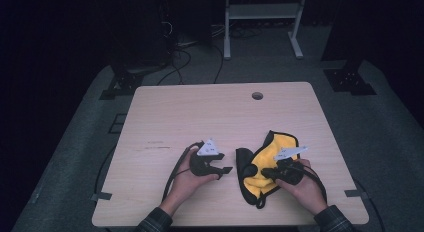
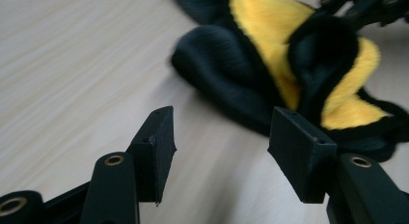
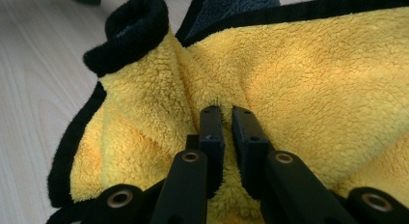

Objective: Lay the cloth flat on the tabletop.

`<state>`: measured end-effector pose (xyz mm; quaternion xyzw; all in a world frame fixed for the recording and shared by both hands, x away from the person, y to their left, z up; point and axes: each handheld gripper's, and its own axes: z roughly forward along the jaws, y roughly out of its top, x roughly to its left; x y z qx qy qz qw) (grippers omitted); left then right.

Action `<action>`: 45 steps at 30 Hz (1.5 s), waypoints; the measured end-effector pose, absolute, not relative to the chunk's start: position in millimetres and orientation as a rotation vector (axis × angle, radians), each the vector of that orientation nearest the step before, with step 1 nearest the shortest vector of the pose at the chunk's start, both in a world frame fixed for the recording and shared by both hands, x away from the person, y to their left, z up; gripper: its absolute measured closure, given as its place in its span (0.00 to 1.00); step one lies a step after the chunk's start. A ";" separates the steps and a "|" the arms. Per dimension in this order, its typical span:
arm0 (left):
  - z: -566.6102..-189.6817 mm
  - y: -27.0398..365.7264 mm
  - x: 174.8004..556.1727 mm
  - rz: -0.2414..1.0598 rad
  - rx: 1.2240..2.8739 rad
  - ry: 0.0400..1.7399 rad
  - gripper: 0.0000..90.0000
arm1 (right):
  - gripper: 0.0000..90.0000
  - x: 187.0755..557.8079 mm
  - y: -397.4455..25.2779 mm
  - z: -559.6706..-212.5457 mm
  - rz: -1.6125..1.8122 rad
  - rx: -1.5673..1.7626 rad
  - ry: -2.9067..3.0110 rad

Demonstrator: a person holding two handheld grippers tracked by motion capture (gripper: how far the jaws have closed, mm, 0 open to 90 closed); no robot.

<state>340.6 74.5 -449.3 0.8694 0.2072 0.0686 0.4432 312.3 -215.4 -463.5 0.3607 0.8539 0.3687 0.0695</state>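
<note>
Cloth: a yellow microfibre cloth (image 1: pixel 264 164) with black edging and a dark grey back, lying crumpled on the table (image 1: pixel 200 112), its yellow pile facing up where it is folded open.
Right hand-held gripper: the right hand-held gripper (image 3: pixel 227 119) has its jaws drawn narrow and pinching a fold of the yellow pile between them (the fabric bunches up right at the tips); in the high view it sits at the cloth's near right side, with the person's right hand (image 1: pixel 305 189) behind it.
Left hand-held gripper: the left hand-held gripper (image 2: pixel 219 137) has its jaws spread wide with bare wood between them, holding nothing.
Cloth from the left hand-held gripper: just ahead and to the right of its jaws, near but not touching; a rolled dark edge lies closest.
Left hand: the left hand (image 1: pixel 187 179) rests low on the table, left of the cloth.
Rolled hem: a black curl of edging (image 3: pixel 130 28) stands up ahead and left of the right jaws.
</note>
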 end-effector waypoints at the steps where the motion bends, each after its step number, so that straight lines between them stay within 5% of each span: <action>1: -450.2 70.0 339.6 0.141 2.149 0.502 0.47 | 0.91 312.3 -215.3 -463.6 1.111 1.084 2.569; 8: -456.5 49.9 337.3 0.068 2.184 0.433 0.57 | 0.91 311.4 -215.0 -463.2 1.109 1.080 2.567; 15: -459.6 39.0 336.5 0.035 2.253 0.432 0.95 | 0.89 310.5 -215.4 -461.2 1.123 1.050 2.560; 21: -437.9 66.4 343.1 0.138 2.183 0.485 0.96 | 0.82 307.2 -213.0 -455.6 1.192 1.006 2.547; 32: -421.7 115.7 354.5 0.259 2.125 0.572 0.93 | 0.84 316.0 -152.4 -455.7 1.212 0.847 2.618; 34: -424.6 125.0 358.3 0.260 2.122 0.608 0.90 | 0.85 317.5 -144.9 -456.8 1.198 0.837 2.627; 37: -430.9 148.8 367.9 0.256 2.095 0.715 0.68 | 0.86 323.6 -123.1 -459.2 1.151 0.793 2.645; 45: -430.3 168.0 381.8 0.213 1.995 0.855 0.52 | 0.86 324.1 -114.9 -459.9 1.104 0.752 2.649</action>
